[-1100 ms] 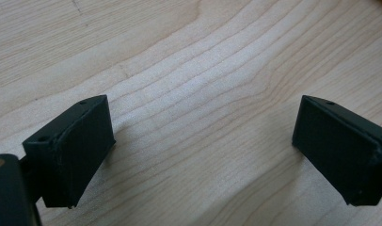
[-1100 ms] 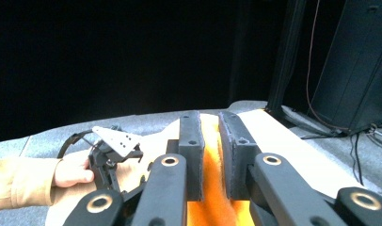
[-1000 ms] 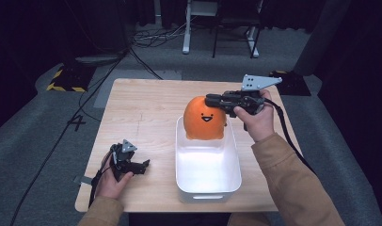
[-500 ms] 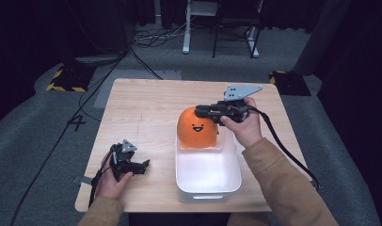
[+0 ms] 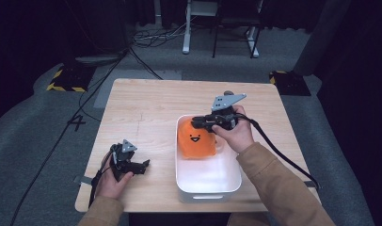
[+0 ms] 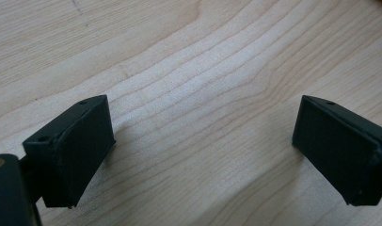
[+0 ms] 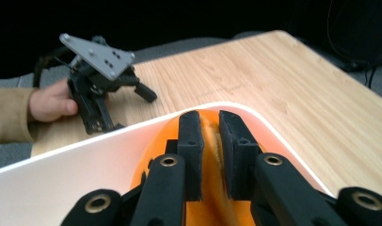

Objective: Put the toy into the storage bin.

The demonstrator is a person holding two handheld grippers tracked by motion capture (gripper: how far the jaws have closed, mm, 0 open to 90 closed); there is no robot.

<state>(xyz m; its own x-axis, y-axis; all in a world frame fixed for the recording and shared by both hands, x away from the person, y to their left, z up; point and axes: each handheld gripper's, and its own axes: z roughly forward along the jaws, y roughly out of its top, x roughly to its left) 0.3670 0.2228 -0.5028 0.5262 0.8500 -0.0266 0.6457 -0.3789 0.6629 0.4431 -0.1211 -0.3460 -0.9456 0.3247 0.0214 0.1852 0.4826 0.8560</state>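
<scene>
orange plush toy with a small black smiling face [image 5: 197, 142] sits in the far end of the white rectangular plastic bin [image 5: 208, 186] on the light wooden table [image 5: 151, 108]. right gripper [image 5: 201, 122] pinches a fold of the toy's top between its two black jaws, which are drawn close together with orange fabric between them in the right gripper view. left gripper [image 5: 141, 167] rests on the table near its front left corner, well apart from the bin, jaws spread wide over bare wood.
</scene>
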